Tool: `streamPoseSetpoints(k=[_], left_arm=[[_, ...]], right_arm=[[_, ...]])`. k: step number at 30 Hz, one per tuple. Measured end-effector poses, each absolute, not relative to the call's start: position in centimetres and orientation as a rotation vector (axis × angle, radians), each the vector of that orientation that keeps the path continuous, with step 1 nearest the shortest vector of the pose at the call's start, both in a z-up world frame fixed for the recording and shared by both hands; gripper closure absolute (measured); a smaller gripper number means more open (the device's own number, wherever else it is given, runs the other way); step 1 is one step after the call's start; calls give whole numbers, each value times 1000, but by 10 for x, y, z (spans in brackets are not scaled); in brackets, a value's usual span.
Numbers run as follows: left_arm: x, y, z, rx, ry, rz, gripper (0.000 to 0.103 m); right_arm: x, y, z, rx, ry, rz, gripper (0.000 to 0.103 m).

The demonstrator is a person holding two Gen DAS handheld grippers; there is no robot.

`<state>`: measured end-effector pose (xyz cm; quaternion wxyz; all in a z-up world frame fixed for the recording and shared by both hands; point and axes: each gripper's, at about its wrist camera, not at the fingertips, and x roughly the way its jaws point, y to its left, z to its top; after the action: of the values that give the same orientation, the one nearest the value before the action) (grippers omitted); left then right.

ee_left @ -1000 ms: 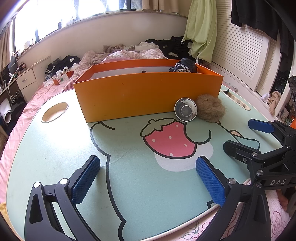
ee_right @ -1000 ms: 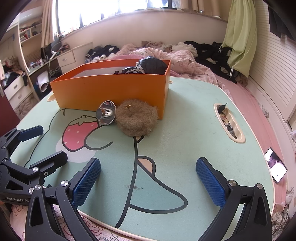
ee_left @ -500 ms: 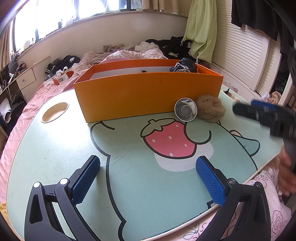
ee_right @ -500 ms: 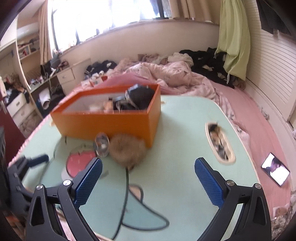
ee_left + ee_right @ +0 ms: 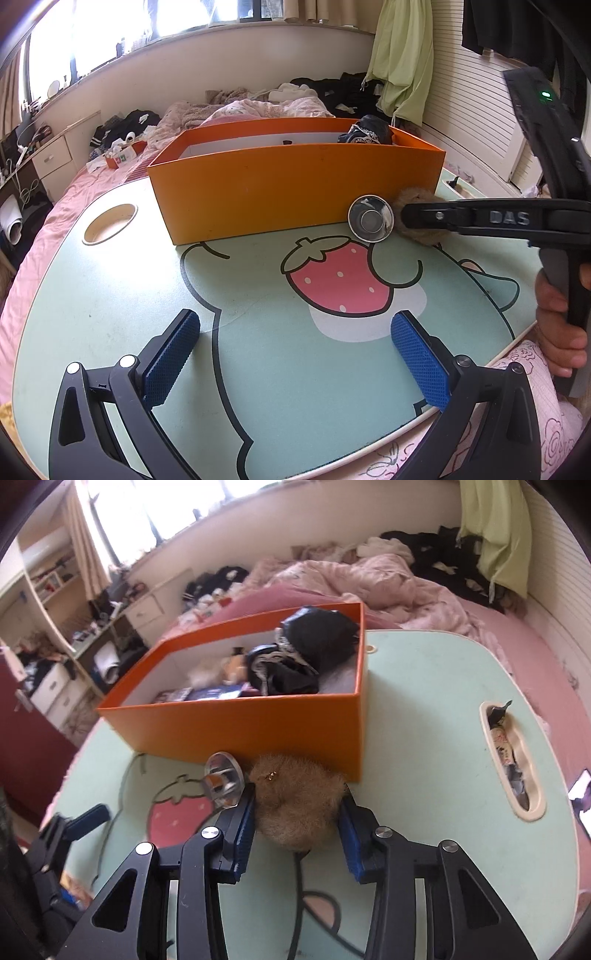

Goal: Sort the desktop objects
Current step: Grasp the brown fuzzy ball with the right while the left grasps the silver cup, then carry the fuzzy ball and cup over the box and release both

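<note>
The desk (image 5: 110,295), a mint-green board printed with a strawberry cartoon, fills most of the left wrist view, its pale curved edge running along the lower right of the frame above pink bedding; the wide middle and lower left of its surface lie bare. Across the upper middle stands the orange box (image 5: 295,192), long side facing the camera, with a round cup hole in the desk to its left and an oblong slot (image 5: 513,760) holding scraps at the right of the right wrist view. Dark cloth is heaped in the box's right end. Against the foot of the box's near wall, toward its right corner, sits the brown fluffy ball (image 5: 295,805), and just left of it, touching or nearly so, a small shiny metal cup (image 5: 370,219) tipped on its side. The right gripper (image 5: 297,823) has just been closing its jaws, and the blue pads now press the fluffy ball from both sides. The left gripper (image 5: 295,362) hovers low over bare desk, jaws wide apart and holding nothing.
</note>
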<state>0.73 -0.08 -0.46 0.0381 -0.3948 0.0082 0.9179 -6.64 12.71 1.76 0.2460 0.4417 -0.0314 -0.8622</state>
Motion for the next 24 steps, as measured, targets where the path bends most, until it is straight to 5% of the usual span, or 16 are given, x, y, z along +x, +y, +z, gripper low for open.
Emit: streamPoseSetpoints(k=[17, 22, 24], left_arm=[[-47, 31, 32, -1203, -8, 2679, 1], [-82, 54, 18, -1343, 42, 2634, 19], [-89, 56, 8, -1400, 2, 2567, 39]], right_arm=[[-28, 195, 53, 968, -208, -2512, 63], [-29, 197, 49, 980, -217, -2493, 63], [-29, 197, 48, 981, -225, -2489, 62]])
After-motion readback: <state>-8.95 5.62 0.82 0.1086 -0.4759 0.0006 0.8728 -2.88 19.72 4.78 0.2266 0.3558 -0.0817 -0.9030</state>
